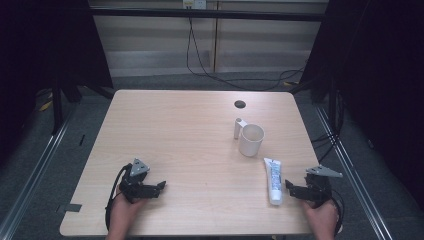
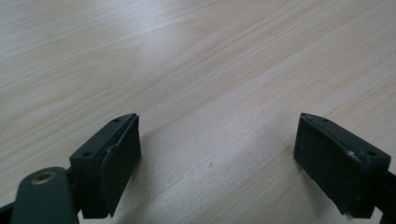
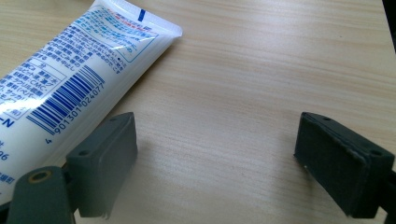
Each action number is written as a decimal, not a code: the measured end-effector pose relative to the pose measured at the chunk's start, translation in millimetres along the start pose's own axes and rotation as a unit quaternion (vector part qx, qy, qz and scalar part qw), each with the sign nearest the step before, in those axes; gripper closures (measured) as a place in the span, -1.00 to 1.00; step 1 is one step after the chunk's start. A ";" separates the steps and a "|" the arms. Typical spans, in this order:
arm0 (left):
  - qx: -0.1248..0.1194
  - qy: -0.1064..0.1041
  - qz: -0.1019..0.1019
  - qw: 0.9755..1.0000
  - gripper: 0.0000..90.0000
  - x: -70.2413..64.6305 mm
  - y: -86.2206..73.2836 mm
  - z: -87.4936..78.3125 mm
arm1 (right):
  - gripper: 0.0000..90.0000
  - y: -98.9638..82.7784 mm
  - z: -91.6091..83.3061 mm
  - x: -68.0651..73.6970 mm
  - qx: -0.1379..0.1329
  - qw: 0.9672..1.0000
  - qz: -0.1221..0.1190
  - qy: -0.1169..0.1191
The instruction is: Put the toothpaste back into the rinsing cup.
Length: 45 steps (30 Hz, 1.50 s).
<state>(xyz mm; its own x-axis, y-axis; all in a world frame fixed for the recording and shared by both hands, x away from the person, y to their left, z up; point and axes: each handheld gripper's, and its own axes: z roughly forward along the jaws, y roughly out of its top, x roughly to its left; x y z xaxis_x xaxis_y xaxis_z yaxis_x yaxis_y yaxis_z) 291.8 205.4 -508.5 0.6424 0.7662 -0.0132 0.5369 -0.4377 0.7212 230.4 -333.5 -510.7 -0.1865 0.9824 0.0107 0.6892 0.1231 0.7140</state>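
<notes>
The work looks to be at its opening step: nothing is held yet, and the toothpaste tube (image 1: 273, 180) lies flat on the counter (image 1: 190, 135) at the near right, just left of the right gripper (image 1: 290, 187). In the right gripper view the tube (image 3: 70, 79) lies beside the left-hand jaw, outside the gap, with bare wood between the jaws, which stand spread wide. The next move probably calls for shifting that gripper left so the jaws straddle the tube across its width, then closing. The white mug (image 1: 250, 139) stands farther off, beyond the tube, with a small white cap-like piece (image 1: 238, 128) by it. The left gripper (image 1: 161, 187) rests low at the near left, jaws spread and empty, pointing right; both hands sit at the near edge.
</notes>
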 end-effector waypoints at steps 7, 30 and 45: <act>0.000 0.000 0.000 1.000 -0.68 0.0 0.0 0.0 | -0.70 1.6 1.5 1.9 -0.001 1.000 0.002 -0.004; 0.000 0.000 0.000 1.000 -0.68 0.0 0.0 0.0 | -0.40 60.6 0.7 17.7 0.101 0.993 0.054 0.019; 0.000 0.000 0.000 1.000 -0.68 0.0 0.1 0.0 | -0.32 78.2 3.1 33.6 0.126 0.990 0.054 0.041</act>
<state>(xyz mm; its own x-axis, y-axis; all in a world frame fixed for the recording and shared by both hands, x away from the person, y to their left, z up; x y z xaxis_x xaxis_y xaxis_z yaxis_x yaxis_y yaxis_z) 291.8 205.4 -508.5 0.6427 0.7660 -0.0129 0.5368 -0.4383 0.7209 280.2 -290.4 -456.7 -0.1520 0.9781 0.1419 0.8589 0.0597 0.5086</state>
